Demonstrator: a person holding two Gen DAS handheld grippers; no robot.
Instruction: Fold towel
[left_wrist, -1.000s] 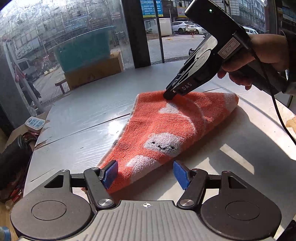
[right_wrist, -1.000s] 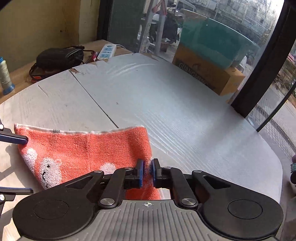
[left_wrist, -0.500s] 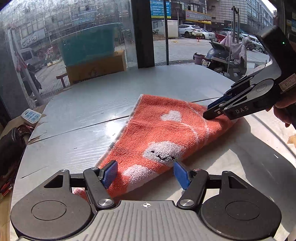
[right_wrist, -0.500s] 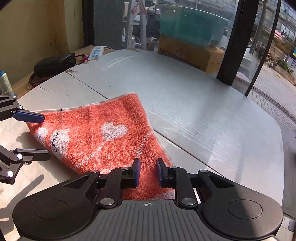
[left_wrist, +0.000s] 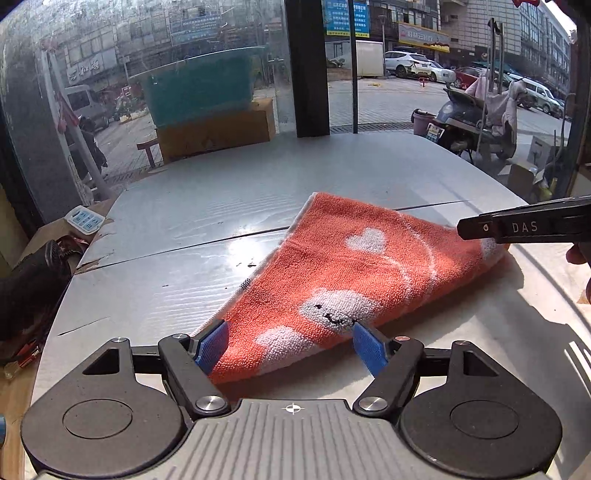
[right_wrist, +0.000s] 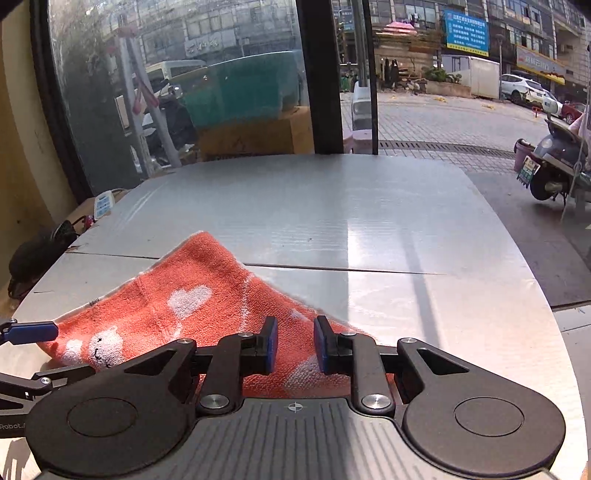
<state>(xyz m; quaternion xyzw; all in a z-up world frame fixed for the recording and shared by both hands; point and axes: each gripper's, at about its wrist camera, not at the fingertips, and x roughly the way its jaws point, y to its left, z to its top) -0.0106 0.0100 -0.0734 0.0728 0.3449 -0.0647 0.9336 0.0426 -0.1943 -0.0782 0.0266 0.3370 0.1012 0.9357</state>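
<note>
Since a second ago we've parted our right gripper (right_wrist: 293, 345), releasing the towel (left_wrist: 347, 273); left gripper (left_wrist: 290, 345) stays spread, straddling its corner for the next fold.

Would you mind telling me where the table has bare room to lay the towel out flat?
The table is bare beyond the towel up to the window edge, and on its right half. The near left is crowded: the towel lies between the left gripper and right gripper.
</note>
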